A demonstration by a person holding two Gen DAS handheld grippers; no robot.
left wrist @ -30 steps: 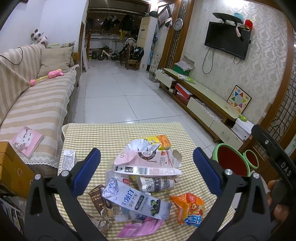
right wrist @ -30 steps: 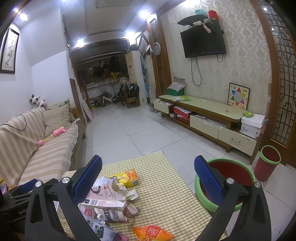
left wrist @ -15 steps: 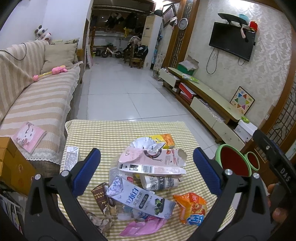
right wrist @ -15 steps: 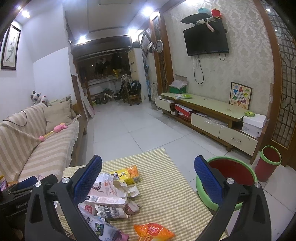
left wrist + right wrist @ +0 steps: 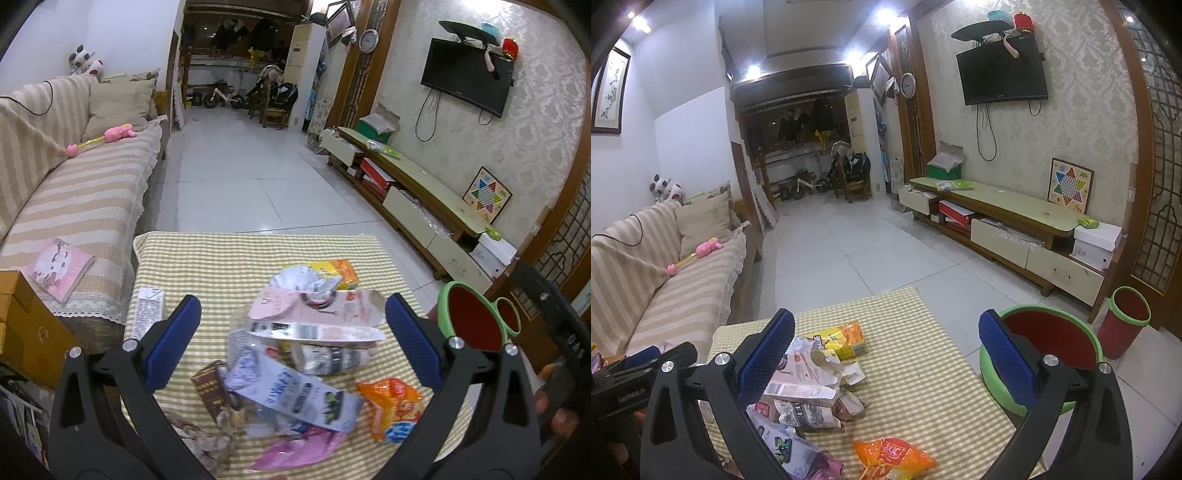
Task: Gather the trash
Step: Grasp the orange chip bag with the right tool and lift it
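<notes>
left tool point(image 5: 293, 338) wide open, empty | right tool point(image 5: 886, 354) wide open, empty | red bins: 2 point(image 5: 1052, 332) | orange snack bags: 1 point(image 5: 393, 408)

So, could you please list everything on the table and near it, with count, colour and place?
Table: one, yellow-green checked cloth, centre.
Pink carton: one, torn open, top of the trash pile.
Blue-white carton: one, flattened, front of the pile.
Yellow-orange box: one, behind the pile.
Orange snack bag: one, front right of the table.
Small white carton: one, left edge, apart from the pile.
Pink wrapper: one, front edge.
Green basin: one, red inside, on the floor right of the table.
Red bin: one, green rim, beside the basin.
Pink book: one, on the striped sofa.
Left claw: open, above the pile.
Right claw: open, above the table.
</notes>
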